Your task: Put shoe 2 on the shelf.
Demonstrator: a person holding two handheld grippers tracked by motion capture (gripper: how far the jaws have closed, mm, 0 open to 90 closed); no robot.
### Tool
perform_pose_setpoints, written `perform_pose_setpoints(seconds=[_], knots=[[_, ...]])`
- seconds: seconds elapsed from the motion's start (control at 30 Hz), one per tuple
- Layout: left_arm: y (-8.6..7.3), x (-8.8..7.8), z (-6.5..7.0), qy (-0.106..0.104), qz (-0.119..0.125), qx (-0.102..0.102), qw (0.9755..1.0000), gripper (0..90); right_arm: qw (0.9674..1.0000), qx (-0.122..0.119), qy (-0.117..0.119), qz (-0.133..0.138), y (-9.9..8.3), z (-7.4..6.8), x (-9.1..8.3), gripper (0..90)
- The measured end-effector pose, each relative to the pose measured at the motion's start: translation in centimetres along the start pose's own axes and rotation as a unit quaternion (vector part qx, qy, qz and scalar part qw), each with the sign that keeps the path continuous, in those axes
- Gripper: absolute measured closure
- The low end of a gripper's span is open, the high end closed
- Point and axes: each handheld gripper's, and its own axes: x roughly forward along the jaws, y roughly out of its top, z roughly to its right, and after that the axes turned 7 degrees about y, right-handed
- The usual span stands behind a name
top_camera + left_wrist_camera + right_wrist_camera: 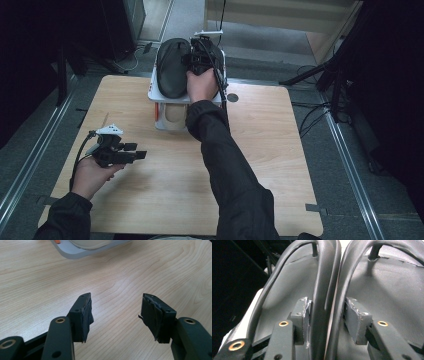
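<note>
Two black slippers lie side by side on top of a white rack (154,93) at the far edge of the table. The left slipper (172,67) (287,290) is in plain sight; the right slipper (392,285) lies partly under my right hand. My right gripper (202,57) (327,310) reaches over them with its jaws astride the two inner rims where the slippers meet. The jaws stand apart, the left pad (305,312) against the left slipper's rim. My left gripper (137,151) (116,307) hovers open and holds nothing above the bare wood at the near left.
The rack's lower shelf holds a pale beige thing (172,117), also at the top of the left gripper view with the rack's edge (72,253). A round hole (232,97) sits in the wooden table (270,165) right of the rack. Dark stands and cables surround the table.
</note>
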Motion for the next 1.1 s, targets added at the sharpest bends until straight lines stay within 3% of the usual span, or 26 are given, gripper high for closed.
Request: perform_pose_setpoints(seconds=[0.37,0.47,0.73,1.1], knots=[[0.1,0.2,0.1,0.006,0.0,0.001,1.0,42.6,0.9987,-0.009,0.05,-0.002,-1.5,0.0,-3.0,58.0],[0.1,0.2,0.1,0.005,-0.001,0.0,1.0,42.6,0.9976,-0.019,0.066,0.001,-1.9,-0.2,-3.8,58.8],[0.1,0.1,0.0,0.006,-0.002,0.0,1.0,42.6,0.9953,-0.05,0.082,-0.013,-3.2,-0.8,-5.5,59.0],[0.1,0.1,0.1,0.007,0.001,-0.004,1.0,42.4,0.9883,-0.078,0.13,-0.018,-6.0,-0.7,-8.0,60.0]])
